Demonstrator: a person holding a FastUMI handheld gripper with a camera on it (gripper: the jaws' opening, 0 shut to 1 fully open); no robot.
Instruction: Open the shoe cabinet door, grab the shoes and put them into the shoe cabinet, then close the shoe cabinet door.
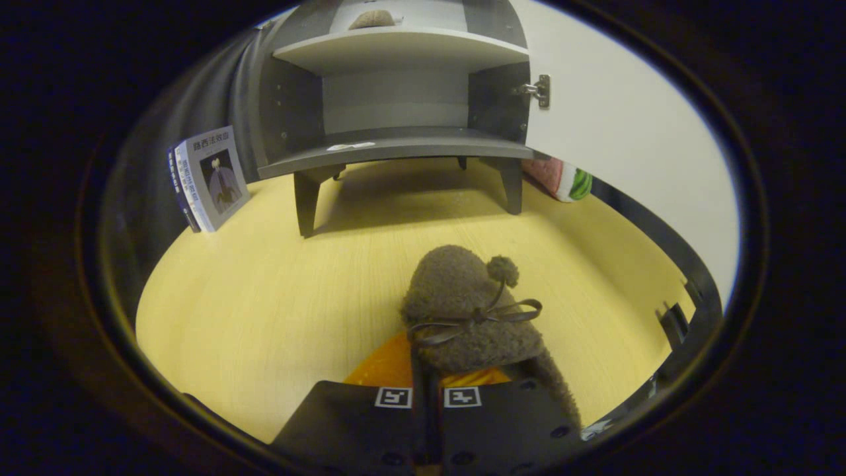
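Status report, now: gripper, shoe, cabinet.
Gripper shut on fuzzy brown shoe, pinching its rim. Shoe cabinet beyond, door open, lower shelf bare, another shoe on top shelf. Books stand beside cabinet, off the path.

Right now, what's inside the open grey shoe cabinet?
The open grey shoe cabinet holds one fuzzy brown shoe on its upper shelf; the lower compartment looks empty. The top's far side is hidden.

Fuzzy fleece slipper (pixel 462 311), matt wood-grain floor (pixel 277 291)
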